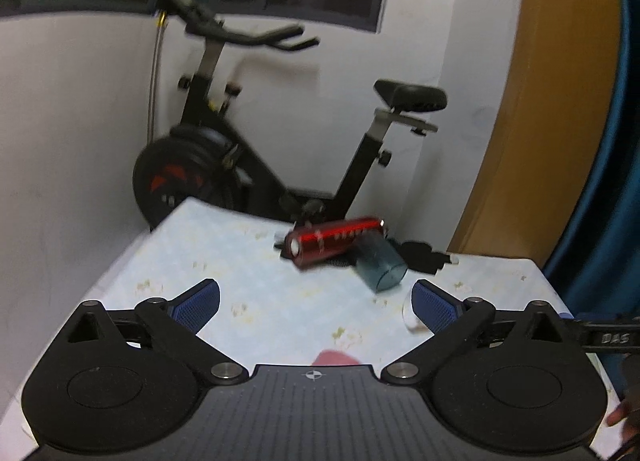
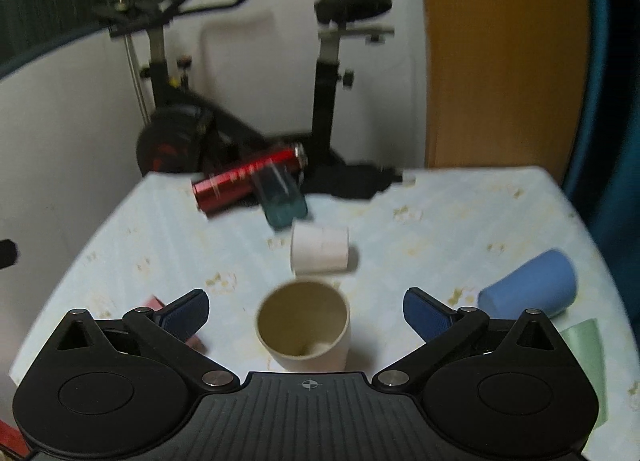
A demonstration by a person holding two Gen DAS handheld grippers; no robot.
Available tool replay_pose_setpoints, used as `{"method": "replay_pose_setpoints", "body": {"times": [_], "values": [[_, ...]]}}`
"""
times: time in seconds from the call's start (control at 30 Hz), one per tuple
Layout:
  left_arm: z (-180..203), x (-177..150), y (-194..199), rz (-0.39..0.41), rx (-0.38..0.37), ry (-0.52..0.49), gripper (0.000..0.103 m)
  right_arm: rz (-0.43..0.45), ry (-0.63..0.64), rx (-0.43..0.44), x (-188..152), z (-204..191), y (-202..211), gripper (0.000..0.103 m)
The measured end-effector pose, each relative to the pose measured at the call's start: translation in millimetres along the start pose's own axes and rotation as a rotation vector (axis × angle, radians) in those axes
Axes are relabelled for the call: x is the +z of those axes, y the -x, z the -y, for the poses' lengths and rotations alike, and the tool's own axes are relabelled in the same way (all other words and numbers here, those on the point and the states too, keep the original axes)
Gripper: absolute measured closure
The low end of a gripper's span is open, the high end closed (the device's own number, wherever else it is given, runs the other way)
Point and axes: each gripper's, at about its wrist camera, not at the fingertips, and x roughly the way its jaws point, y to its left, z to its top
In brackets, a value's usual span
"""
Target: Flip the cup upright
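In the right wrist view a beige cup point(image 2: 304, 327) stands upright on the pale blue table point(image 2: 460, 213), between and just ahead of the open fingers of my right gripper point(image 2: 306, 315). A white cup point(image 2: 319, 250) lies on its side beyond it. A blue cup point(image 2: 530, 289) lies on its side at the right. A pink cup point(image 2: 154, 303) shows behind the left finger, and in the left wrist view point(image 1: 334, 358) at the gripper base. My left gripper point(image 1: 316, 303) is open and empty above the table.
A red metal bottle point(image 1: 334, 237) point(image 2: 248, 181) and a teal transparent cup point(image 1: 382, 267) point(image 2: 282, 197) lie on their sides at the table's far edge. A pale green item point(image 2: 586, 345) lies at the right edge. An exercise bike point(image 1: 248, 141) stands behind the table.
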Motion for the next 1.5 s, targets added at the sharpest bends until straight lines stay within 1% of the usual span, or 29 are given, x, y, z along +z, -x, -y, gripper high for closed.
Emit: {"method": "replay_pose_setpoints", "body": {"times": [0.07,0.2,0.37,0.47,0.67,0.87,1.1,1.5], "values": [[7.9,6.7,7.3,0.031,-0.009,-0.024,0.0,0.036,0.003,-0.005,5.9,-0.5,17.4,0.0],[19.0,20.7,21.7,0.07,-0.038,-0.036,0.0,0.087,0.004,-0.017,18.4,-0.9,48.9,0.0],[34.2,33.4,41.1,0.128,-0.056,-0.068,0.0,0.166,0.018,-0.068,27.9,-2.6,87.7,0.0],[44.1,36.3,52.0,0.156,-0.061,-0.092,0.0,0.206,0.013,-0.082,29.8,-1.4,106.7,0.0],[56.1,38.7,61.1,0.189,-0.075,-0.118,0.0,0.243,0.024,-0.114,31.0,-3.6,131.8,0.0],[55.1,40.4,57.7,0.182,-0.077,-0.121,0.0,0.26,0.029,-0.119,30.2,-5.9,144.1,0.0],[51.3,41.5,61.2,0.184,-0.082,-0.113,0.0,0.282,0.014,-0.106,29.3,-3.7,148.8,0.0],[50.3,39.8,61.3,0.177,-0.091,-0.108,0.0,0.325,0.007,-0.112,30.8,-3.5,156.1,0.0]]}}
